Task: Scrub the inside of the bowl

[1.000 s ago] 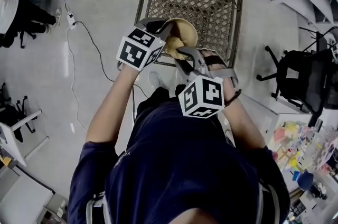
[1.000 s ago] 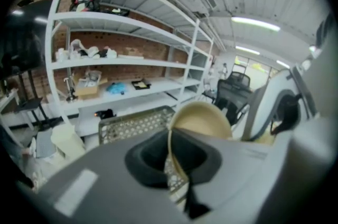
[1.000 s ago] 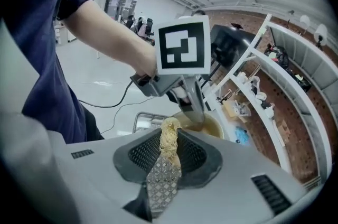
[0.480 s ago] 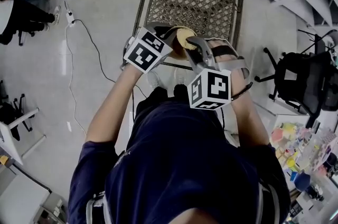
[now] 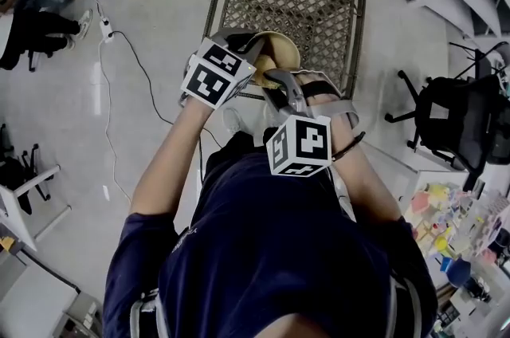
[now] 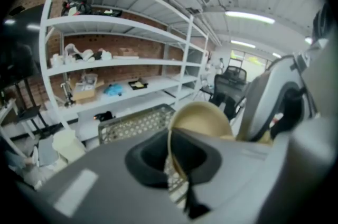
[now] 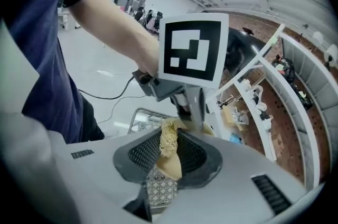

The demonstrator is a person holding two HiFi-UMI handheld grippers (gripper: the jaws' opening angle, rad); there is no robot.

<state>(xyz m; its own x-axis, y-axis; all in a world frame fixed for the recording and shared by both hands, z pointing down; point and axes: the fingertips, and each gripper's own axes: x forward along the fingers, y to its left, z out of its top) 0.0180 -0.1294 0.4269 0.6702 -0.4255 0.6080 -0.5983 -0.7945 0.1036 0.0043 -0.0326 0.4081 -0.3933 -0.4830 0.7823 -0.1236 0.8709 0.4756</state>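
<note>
Inspection of the bowl-scrubbing station, both grippers occupied.

The left gripper [image 6: 177, 166] was clenched on the rim of a beige, round, thin-walled bowl [image 6: 203, 118], seemingly plastic, with the rim edge running straight between its jaws. The bowl was held in the air above a grey metal lattice basket [image 5: 295, 1] standing on the pale floor [image 5: 151, 17], and it touched neither. It was tipped so that its opening faced the other tool, which I judge was done to present the inner wall for scrubbing and to brace it against pushing.

The right gripper [image 7: 168, 151] was clamped on a yellowish, fibrous scrub pad [image 7: 169, 136], which stood out beyond the jaw tips. The pad lay against the tan inner surface near the bowl's lower rim, and contact appeared to be made.

Judgement: scrubbing was under way. The one-sided rim grip carried a risk of the bowl twisting under pad pressure.
</note>
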